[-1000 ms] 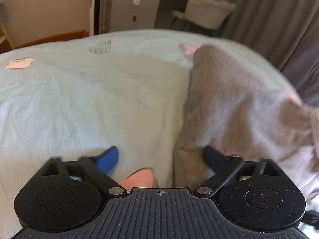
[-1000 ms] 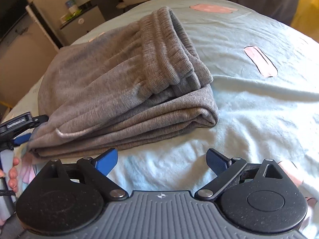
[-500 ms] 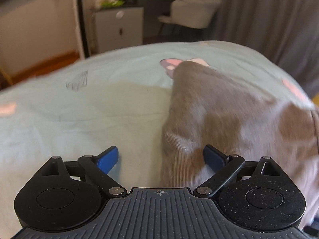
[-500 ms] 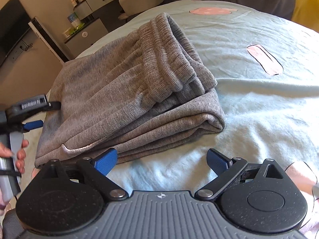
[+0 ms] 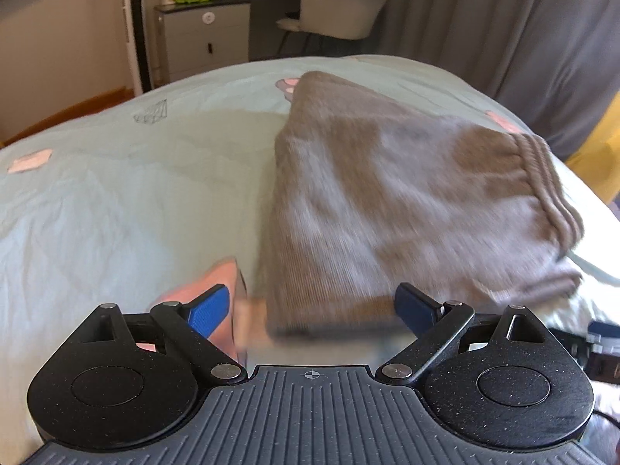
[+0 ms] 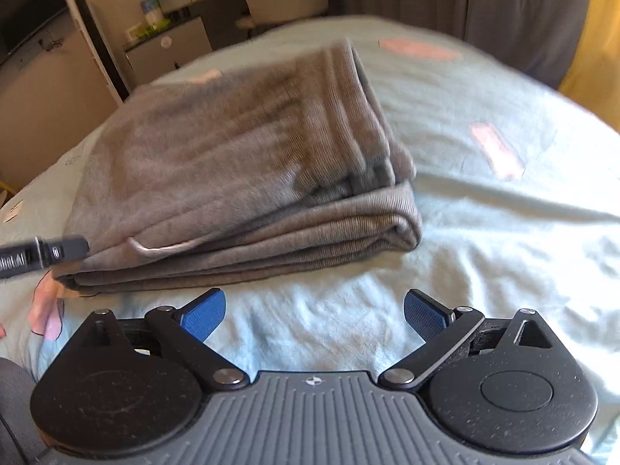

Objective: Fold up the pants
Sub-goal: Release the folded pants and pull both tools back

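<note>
Honestly I'd say this fold is basically done: the grey ribbed knit pants [image 6: 248,162] sit in a stacked bundle on the pale mint bedsheet with pink patches [image 6: 503,240]. My left gripper [image 5: 310,306] just finished opening and stands spread, its jaws either side of the bundle's near edge, not pinching. My right gripper [image 6: 314,314] is spread over bare sheet. Only the right view shows the layered folds; the left one shows the ribbed waistband edge [image 5: 550,193].
</note>
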Motion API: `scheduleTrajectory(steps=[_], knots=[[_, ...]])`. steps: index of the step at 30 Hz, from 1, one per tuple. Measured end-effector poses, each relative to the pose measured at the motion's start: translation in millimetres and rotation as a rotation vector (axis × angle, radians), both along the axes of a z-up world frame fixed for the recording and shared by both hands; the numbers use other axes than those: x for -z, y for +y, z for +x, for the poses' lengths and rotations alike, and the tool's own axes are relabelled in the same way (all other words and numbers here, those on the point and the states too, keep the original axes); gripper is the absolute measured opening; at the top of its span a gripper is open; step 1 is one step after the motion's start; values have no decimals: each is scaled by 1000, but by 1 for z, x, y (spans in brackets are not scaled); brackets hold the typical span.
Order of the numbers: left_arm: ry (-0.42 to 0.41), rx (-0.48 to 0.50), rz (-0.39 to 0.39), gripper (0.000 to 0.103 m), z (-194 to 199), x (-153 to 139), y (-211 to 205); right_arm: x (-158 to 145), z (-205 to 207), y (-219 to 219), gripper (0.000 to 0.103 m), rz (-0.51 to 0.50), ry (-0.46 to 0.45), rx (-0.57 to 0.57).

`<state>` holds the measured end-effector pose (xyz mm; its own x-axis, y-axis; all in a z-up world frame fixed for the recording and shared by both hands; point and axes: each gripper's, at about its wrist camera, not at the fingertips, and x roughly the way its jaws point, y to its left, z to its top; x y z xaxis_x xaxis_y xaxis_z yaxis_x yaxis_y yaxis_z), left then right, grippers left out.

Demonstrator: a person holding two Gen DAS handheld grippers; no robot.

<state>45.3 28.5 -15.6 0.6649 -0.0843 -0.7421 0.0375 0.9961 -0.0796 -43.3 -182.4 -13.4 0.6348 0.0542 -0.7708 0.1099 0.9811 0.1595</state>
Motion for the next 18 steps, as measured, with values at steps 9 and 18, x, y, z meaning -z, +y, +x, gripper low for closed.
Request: scheduleTrajectory(steps=[9,18], knots=[[-25,42,55,98,-38,8,-10,-20,-43,31,99,-113,-137,-58],[-40,80,94,100,-42,14,-20,-16,-41,55,99,-235,-165,-147]])
